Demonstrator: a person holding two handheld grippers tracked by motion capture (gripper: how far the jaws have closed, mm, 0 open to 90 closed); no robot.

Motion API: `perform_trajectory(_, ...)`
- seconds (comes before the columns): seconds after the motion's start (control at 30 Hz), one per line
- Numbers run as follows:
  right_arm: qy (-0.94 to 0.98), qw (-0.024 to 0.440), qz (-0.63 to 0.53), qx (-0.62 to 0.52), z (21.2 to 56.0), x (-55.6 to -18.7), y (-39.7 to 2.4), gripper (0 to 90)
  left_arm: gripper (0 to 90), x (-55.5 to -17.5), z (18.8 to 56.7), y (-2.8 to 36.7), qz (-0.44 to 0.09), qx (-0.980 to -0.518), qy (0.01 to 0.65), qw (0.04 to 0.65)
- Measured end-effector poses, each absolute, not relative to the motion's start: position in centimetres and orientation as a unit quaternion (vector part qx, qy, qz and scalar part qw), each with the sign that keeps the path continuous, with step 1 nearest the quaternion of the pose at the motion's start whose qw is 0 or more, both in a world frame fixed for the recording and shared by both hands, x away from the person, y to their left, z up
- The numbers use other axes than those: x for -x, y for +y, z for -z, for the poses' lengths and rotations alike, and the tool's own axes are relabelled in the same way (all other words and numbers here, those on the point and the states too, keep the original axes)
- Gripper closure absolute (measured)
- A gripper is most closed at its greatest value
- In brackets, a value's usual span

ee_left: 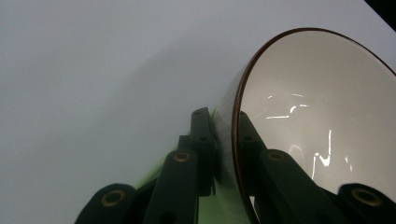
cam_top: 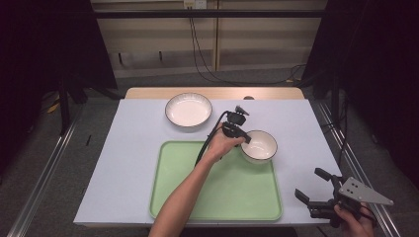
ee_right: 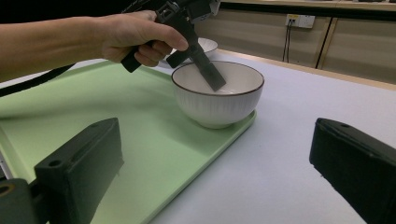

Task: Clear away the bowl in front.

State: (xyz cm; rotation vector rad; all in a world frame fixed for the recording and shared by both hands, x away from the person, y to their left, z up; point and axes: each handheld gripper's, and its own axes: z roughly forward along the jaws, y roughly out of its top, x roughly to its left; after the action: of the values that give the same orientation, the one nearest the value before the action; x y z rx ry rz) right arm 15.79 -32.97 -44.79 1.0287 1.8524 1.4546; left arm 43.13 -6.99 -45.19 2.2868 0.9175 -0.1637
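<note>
A white ribbed bowl with a dark rim stands upright at the far right corner of the green tray. My left gripper is shut on the bowl's near-left rim. One jaw is inside the bowl and the other outside, as the left gripper view shows close up. The right gripper view shows the same bowl, the left gripper and the hand holding it. My right gripper hovers open over the table's near right corner, nothing between its jaws.
A shallow white dish with a dark rim sits on the white table behind the tray's far left part. The tray carries nothing apart from the bowl. Dark floor and metal rails border the table.
</note>
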Motion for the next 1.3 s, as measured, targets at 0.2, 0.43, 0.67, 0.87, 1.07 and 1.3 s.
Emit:
perform_trajectory(0.2,0.692,0.283,-0.542,-0.384,44.8,-15.8,-33.1,2.1,81.5,-42.8,45.4,-7.0,0.059,-0.868,0.350,0.346)
perform_trajectory(0.43,0.693,0.282,-0.542,-0.383,44.8,-15.8,-33.1,2.1,67.9,-42.7,45.6,-6.7,0.054,-0.870,0.337,0.355)
perform_trajectory(0.67,0.692,0.281,-0.542,-0.385,44.8,-15.8,-33.0,2.1,40.8,-42.6,45.3,-6.2,0.045,-0.869,0.319,0.374)
perform_trajectory(0.87,0.697,0.280,-0.539,-0.381,44.8,-15.9,-33.1,2.1,9.7,-42.0,44.3,-5.9,0.000,-0.865,0.310,0.395)
perform_trajectory(1.07,0.695,0.280,-0.539,-0.384,44.8,-15.9,-33.0,2.1,4.1,-41.5,43.8,-4.6,-0.021,-0.858,0.297,0.418)
perform_trajectory(1.3,0.696,0.282,-0.538,-0.383,44.8,-15.9,-33.0,2.1,3.3,-40.7,43.1,-2.2,-0.062,-0.836,0.317,0.444)
